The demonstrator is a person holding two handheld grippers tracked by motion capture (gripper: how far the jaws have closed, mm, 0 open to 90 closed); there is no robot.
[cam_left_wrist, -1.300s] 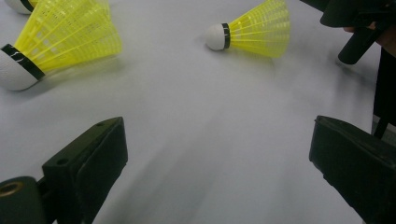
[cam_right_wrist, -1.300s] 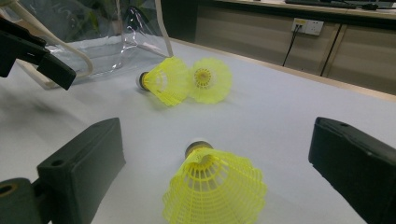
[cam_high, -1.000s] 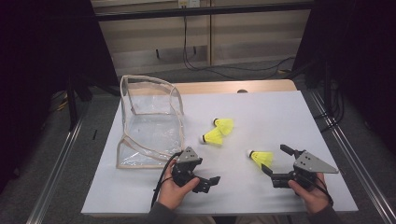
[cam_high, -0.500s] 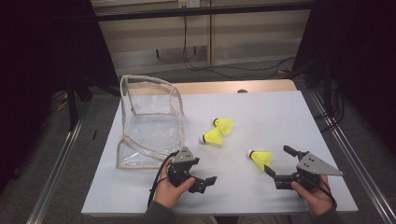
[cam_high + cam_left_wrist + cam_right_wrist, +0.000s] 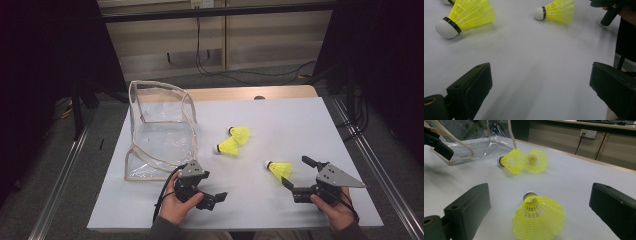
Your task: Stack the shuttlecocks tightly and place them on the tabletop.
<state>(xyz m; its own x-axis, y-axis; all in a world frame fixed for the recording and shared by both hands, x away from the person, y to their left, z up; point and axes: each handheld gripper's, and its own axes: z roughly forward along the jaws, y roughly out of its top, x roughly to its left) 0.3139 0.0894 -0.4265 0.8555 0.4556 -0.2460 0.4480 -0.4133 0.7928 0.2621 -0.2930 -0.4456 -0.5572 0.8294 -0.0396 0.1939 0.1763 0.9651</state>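
Observation:
Three yellow shuttlecocks lie on the white table. Two touch each other mid-table point(image 5: 241, 134) point(image 5: 229, 147). The third point(image 5: 280, 169) lies apart at the right, just in front of my right gripper point(image 5: 295, 172). The right gripper view shows that gripper point(image 5: 540, 192) open, its jaws wide to either side of this shuttlecock point(image 5: 537, 217), whose skirt faces the camera. My left gripper point(image 5: 214, 194) rests near the front edge, pointing right. It is open point(image 5: 540, 75) over bare table, and two shuttlecocks point(image 5: 466, 15) point(image 5: 556, 10) lie farther off.
A clear plastic pouch point(image 5: 160, 130) with beige trim stands open at the table's left, behind my left hand. The left gripper's jaw point(image 5: 436, 143) is in front of the pouch point(image 5: 474, 140) in the right gripper view. Dark floor and metal rails flank the table.
My right gripper has slid slightly to the right and toward the front edge. The left gripper has shifted slightly. The shuttlecocks and pouch have not moved.

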